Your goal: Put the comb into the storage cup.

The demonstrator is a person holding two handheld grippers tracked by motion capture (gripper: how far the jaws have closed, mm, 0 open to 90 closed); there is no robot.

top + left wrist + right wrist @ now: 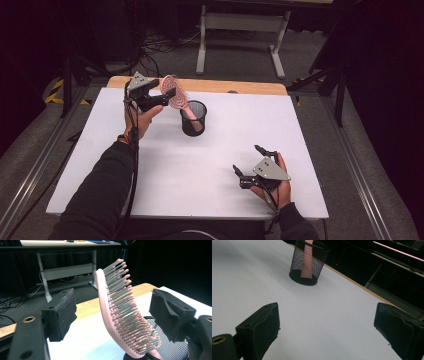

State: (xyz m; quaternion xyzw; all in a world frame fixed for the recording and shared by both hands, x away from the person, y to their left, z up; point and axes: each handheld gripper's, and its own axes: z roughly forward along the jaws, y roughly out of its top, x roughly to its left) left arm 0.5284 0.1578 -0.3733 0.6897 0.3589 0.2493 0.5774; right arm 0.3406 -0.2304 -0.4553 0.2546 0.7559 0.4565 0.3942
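Left gripper view: the jaws of the left gripper (112, 315) are seen standing apart on either side of the pink hairbrush (117, 315), with a gap showing between each pad and the brush, so nothing is being pressed. The brush is stood handle-down in the black mesh cup (172, 350), its head leaning out over the rim, bristles turned toward the right-hand pad. It is judged to be light and stiff in the plastic back, while the bristles are expected to give and slide under a pad; a hold is best taken across the smooth edges of the head or on the neck just above the rim, not on the bristle face. The cup is judged light too, and it could be tipped or dragged if the brush is pushed sideways.

In the high view the left gripper (165, 92) is held above the tabletop (200, 165) near its far left corner, with the brush (175, 92) and cup (193, 118) just beside it, near the far edge. Bare tabletop is left on all sides of the cup, widest toward the near edge. The right gripper (248, 160) is rested near the near right corner, well apart from the cup, its jaws spread wide with nothing between them.
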